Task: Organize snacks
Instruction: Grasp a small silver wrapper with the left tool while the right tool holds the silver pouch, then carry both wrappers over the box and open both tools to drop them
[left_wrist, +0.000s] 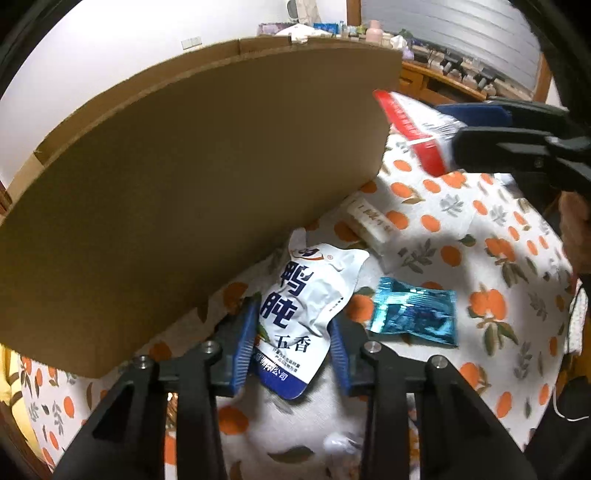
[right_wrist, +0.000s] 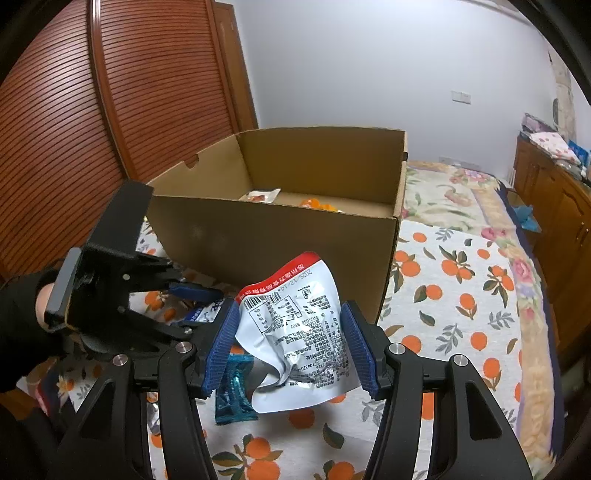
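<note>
Both grippers on snack pouches beside cardboard box (right_wrist: 266, 236)
Left gripper (left_wrist: 293, 332) clamped on blue-white pouch (left_wrist: 306, 314) on bedspread (left_wrist: 480, 236); right gripper (right_wrist: 291, 347) clamped on red-edged pouch (right_wrist: 295, 339), lifted

"鸭肫" and "五香" on the white-and-blue pouch (left_wrist: 301, 317); possibly "0512-638…" on the red-topped pouch (right_wrist: 299, 332)

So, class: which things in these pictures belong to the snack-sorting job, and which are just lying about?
Job:
cardboard box
red-edged pouch in right gripper
white-and-blue pouch between left gripper fingers
teal packet
cream packet

Lying about:
orange-print sheet
wooden cabinet
</note>
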